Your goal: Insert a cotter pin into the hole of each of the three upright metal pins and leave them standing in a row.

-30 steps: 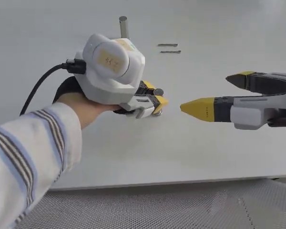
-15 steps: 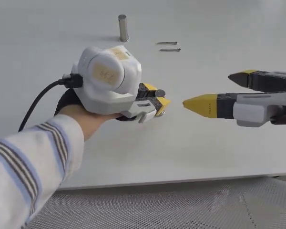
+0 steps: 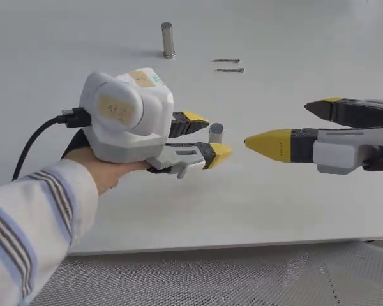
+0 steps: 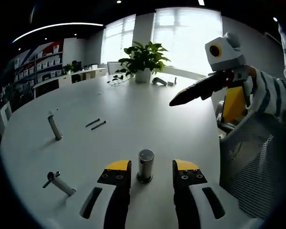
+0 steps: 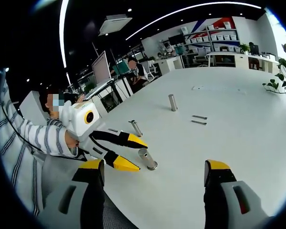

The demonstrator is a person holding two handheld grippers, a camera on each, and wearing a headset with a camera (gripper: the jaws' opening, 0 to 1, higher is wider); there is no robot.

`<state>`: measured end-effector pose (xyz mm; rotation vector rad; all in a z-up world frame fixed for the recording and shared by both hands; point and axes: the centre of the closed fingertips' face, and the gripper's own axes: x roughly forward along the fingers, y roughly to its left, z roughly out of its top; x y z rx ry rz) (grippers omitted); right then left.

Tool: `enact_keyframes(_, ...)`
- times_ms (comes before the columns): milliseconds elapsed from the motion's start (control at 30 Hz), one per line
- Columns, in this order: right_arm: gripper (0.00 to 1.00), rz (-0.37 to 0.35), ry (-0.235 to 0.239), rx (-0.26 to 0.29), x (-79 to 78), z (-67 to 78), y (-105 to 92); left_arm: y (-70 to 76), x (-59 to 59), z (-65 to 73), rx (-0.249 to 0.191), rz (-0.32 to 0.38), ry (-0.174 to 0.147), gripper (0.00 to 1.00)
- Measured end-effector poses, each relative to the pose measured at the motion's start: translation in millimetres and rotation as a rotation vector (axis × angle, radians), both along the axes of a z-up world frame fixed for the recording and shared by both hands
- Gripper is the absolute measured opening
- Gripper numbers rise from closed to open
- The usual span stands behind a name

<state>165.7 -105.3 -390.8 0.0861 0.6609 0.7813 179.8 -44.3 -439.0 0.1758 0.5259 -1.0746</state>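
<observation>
Left gripper (image 4: 151,167): jaws released, flanking one upright metal pin (image 3: 216,132) on the white desk (image 3: 179,204), with a small gap on each side. Right gripper (image 3: 276,123): jaws spread wide, empty, tips aimed toward that pin. Second pin (image 3: 168,39) stands far back; two cotter pins (image 3: 225,60) lie loose near it.

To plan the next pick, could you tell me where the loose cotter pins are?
In the head view, the cotter pins lie side by side far back on the table, just right of the far upright pin.

Potted plant (image 4: 142,57) on white table (image 4: 133,109).
</observation>
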Motion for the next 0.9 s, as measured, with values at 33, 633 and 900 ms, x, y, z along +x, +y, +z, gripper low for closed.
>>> enact_keyframes(33, 0.85, 0.000, 0.000, -0.003, -0.3, -0.2, -0.2, 1.6, -2.8, 1.0, -0.014, -0.005, 0.015, 0.35)
enact_keyframes(633, 0.84, 0.007, 0.012, -0.050, 1.0, -3.6, -10.1, 40.0, -25.2, 13.8, -0.086, 0.059, 0.030, 0.98)
enact_keyframes(900, 0.76, 0.051, -0.025, -0.135, 12.4, -0.8, -22.8, 44.5, -37.2, 11.3, -0.109, 0.077, 0.093, 0.99)
